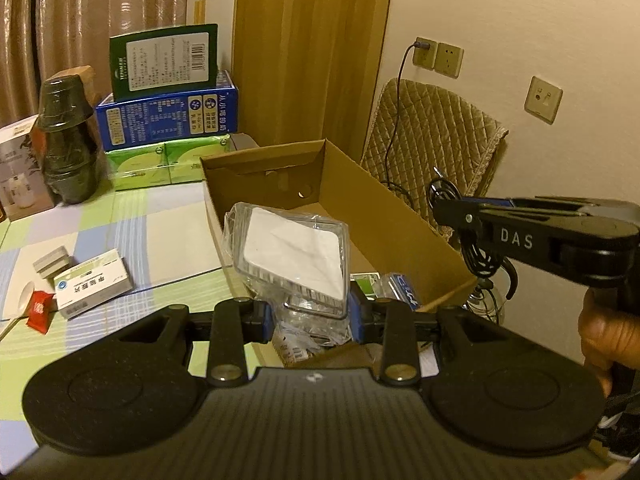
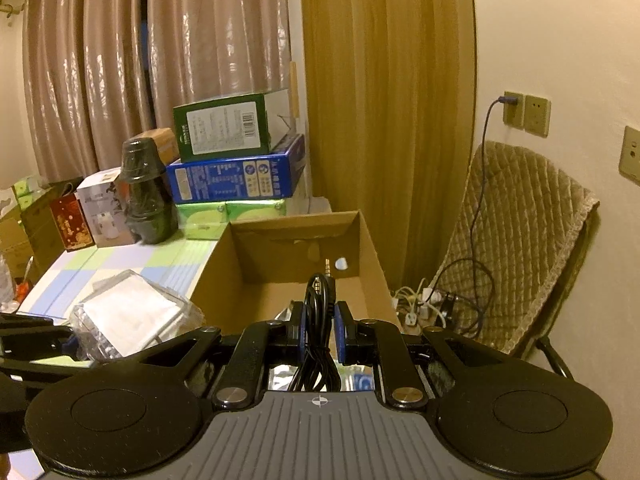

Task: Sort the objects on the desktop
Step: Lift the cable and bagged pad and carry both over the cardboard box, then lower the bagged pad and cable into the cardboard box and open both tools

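My left gripper (image 1: 310, 316) is shut on a clear plastic packet (image 1: 294, 258) holding a white square item, raised over the near left corner of the open cardboard box (image 1: 384, 208). In the right wrist view the packet (image 2: 128, 316) shows at lower left. My right gripper (image 2: 319, 330) is shut on a coiled black audio cable (image 2: 320, 320), its jack plug pointing up, above the box (image 2: 296, 280). The left wrist view shows the right gripper (image 1: 444, 204) at the box's right side, the cable (image 1: 476, 248) hanging below it. A white medicine box (image 1: 94, 290) lies on the checked tablecloth.
Small packets (image 1: 400, 286) lie in the box. On the table: a grey block (image 1: 51, 266), a red sachet (image 1: 39, 312), a spoon (image 1: 20, 308), a dark wrapped stack of cups (image 1: 68, 140), stacked cartons (image 1: 168, 116). A quilted chair (image 2: 516, 240) and power strip (image 2: 424, 304) stand right.
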`<state>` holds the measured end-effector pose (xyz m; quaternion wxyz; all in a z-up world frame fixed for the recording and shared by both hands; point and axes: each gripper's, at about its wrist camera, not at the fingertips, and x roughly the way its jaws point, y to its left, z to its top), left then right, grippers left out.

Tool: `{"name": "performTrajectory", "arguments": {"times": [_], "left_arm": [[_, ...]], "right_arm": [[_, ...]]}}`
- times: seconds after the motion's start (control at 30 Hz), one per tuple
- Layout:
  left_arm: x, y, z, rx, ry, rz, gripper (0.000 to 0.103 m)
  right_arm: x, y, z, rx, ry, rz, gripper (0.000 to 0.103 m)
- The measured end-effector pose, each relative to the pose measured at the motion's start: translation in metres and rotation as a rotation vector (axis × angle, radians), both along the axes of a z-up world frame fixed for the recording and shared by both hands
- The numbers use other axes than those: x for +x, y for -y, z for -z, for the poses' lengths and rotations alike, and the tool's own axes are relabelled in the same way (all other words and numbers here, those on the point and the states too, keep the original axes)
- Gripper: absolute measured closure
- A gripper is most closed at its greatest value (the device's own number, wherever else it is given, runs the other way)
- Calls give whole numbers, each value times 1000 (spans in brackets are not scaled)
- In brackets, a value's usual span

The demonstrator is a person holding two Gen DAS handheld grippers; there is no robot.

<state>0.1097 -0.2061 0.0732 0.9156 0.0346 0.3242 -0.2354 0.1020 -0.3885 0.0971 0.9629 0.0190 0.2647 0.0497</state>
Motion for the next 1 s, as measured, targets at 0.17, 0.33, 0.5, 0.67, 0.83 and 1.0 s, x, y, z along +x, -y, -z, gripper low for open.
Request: {"name": "performTrajectory", "arguments": {"times": [0.17,0.33,0.5,0.67,0.83,1.0], "left_arm": [[14,10,6,19,-12,14,74],[28,17,14,31,-34,22,74],[36,21,22,37,-53,27,74],[52,26,27,24,-59,39,70],[59,18,21,21,-42,22,70],[56,1,15,-7,-36,-14,70]], "right_arm": [[19,6,2,1,-7,-7,92],[33,11,6,2,-19,-7,92],[43,13,11,3,-32,-7,92],[50,14,16,2,-45,-4,92],[51,16,19,8,-53,-1,92],[52,15,24,24,-69,-2,92]]}}
